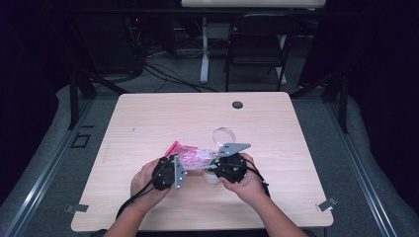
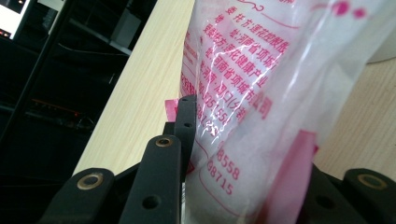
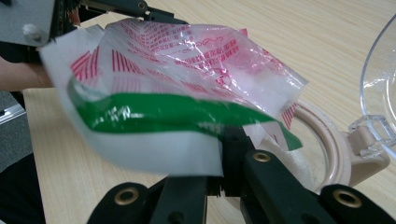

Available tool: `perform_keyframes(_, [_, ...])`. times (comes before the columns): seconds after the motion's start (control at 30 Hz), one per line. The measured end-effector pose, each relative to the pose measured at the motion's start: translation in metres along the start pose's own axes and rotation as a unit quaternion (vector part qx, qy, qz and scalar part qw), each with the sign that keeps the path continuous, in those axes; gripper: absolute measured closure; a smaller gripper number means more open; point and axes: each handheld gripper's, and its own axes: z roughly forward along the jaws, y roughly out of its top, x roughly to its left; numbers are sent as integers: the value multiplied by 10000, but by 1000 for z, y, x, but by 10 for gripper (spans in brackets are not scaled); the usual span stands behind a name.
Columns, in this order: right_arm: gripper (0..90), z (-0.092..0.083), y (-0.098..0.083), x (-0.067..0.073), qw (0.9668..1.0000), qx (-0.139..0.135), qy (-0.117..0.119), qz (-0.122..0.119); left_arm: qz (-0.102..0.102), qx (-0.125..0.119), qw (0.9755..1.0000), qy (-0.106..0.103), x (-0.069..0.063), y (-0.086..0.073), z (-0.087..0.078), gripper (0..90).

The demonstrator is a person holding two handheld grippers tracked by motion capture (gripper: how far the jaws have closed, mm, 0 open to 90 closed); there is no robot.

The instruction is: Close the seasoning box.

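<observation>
My right gripper (image 3: 219, 154) clamps bag (image 3: 187, 93) mouth edge; my left gripper (image 2: 243, 154) pinches far end, keeping bag stretched above jar (image 3: 327, 154) beyond right fingers for pouring.

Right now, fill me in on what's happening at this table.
A person holds a plastic bag with pink print between two hand-held grippers over the table. The left gripper has one end between its jaws, and the right gripper is shut on the green-striped end. Just beyond sits a round container with its clear lid open, close under the bag.
</observation>
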Motion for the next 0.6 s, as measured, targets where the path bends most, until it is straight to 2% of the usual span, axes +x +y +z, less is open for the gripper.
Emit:
perform_keyframes(0.17, [891,-1,0,-1,10000,-45,5,20,-247,-21,9993,-276,1,-5,6,766])
perform_keyframes(0.3, [881,-2,1,-1,10000,-46,51,35,-530,2,9970,-558,5,-10,12,783])
perform_keyframes(0.4, [868,-2,1,-1,10000,-66,72,14,-746,-21,9943,-765,7,-14,15,794])
perform_keyframes(0.5, [842,-2,1,-1,9999,-73,70,29,-858,-17,9916,-972,7,-16,19,800])
perform_keyframes(0.6, [801,-3,1,-2,9999,-126,92,58,-1056,-52,9870,-1212,8,-18,23,800])
